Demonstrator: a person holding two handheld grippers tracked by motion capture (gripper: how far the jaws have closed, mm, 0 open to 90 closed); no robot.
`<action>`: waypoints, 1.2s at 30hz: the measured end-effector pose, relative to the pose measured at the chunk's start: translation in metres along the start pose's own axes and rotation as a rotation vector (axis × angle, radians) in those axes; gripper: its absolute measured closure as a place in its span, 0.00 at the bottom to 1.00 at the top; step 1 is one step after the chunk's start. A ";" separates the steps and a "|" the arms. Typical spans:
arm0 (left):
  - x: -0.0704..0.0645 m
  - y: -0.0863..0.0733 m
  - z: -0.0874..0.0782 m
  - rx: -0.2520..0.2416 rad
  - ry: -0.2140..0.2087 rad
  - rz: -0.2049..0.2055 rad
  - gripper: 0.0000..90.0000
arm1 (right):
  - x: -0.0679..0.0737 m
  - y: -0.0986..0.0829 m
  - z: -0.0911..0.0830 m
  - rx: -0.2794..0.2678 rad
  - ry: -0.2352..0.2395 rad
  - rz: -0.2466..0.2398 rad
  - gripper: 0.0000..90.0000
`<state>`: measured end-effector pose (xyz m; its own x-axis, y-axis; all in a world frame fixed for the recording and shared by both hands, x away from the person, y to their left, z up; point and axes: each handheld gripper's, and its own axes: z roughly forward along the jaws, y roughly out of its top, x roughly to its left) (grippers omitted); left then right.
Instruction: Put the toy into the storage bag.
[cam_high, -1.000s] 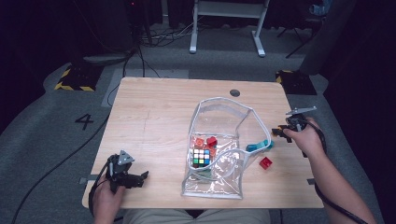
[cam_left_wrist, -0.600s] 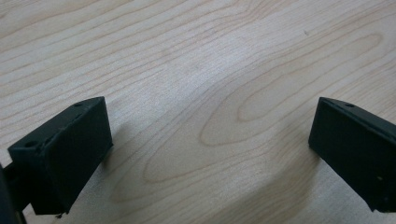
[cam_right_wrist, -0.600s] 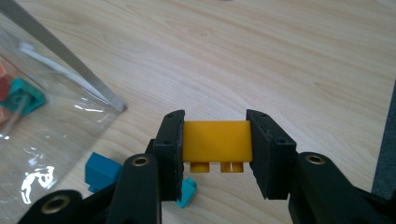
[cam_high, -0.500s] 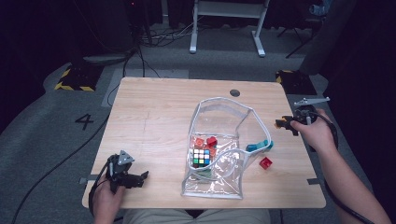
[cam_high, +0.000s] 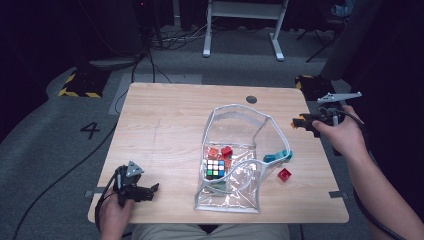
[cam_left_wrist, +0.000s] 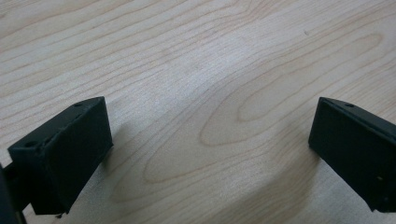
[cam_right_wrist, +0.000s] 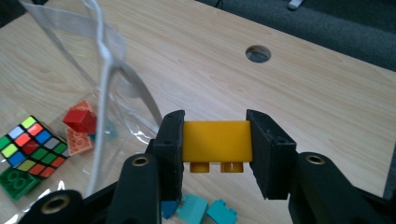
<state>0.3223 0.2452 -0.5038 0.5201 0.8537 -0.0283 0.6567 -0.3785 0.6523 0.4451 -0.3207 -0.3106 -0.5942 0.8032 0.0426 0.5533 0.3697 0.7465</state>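
A clear plastic pouch (cam_high: 235, 150) with white trim lies open in the middle of the wooden table (cam_high: 165, 130). Inside it are a Rubik's cube (cam_high: 214, 168) (cam_right_wrist: 31, 145), red and orange bricks (cam_high: 226, 151) (cam_right_wrist: 80, 120) and a green brick (cam_right_wrist: 17, 181). Teal bricks (cam_high: 278, 156) (cam_right_wrist: 198, 209) and a red brick (cam_high: 284, 174) rest on the table beside the pouch. My right gripper (cam_high: 303, 122) (cam_right_wrist: 215, 144) hangs at the table's right edge, shut on a yellow brick (cam_right_wrist: 217, 143). My left gripper (cam_high: 150, 192) (cam_left_wrist: 210, 154) rests open on bare wood at the front left corner.
A round cable hole (cam_high: 251, 99) (cam_right_wrist: 258, 54) is in the table's far side. A white frame base (cam_high: 240, 30) and cables stand on the grey floor beyond. The floor mark "4" (cam_high: 92, 130) is left of the table.
My right gripper has lifted up and away to the right, from beside the teal bricks to the table's right edge. The left gripper has stayed still.
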 end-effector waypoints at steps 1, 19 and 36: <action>0.000 0.000 0.000 0.000 -0.002 -0.001 0.00 | 0.003 0.003 -0.001 -0.002 0.004 -0.009 0.66; 0.000 0.000 0.000 0.001 0.000 0.001 0.00 | 0.056 0.046 0.002 -0.027 0.087 -0.113 0.66; 0.000 0.000 0.000 -0.002 0.000 0.001 0.00 | 0.102 0.073 0.047 0.003 0.177 -0.175 0.66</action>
<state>0.3224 0.2453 -0.5039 0.5207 0.8533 -0.0283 0.6555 -0.3783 0.6535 0.4522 -0.1902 -0.2832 -0.7742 0.6323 0.0289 0.4344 0.4976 0.7508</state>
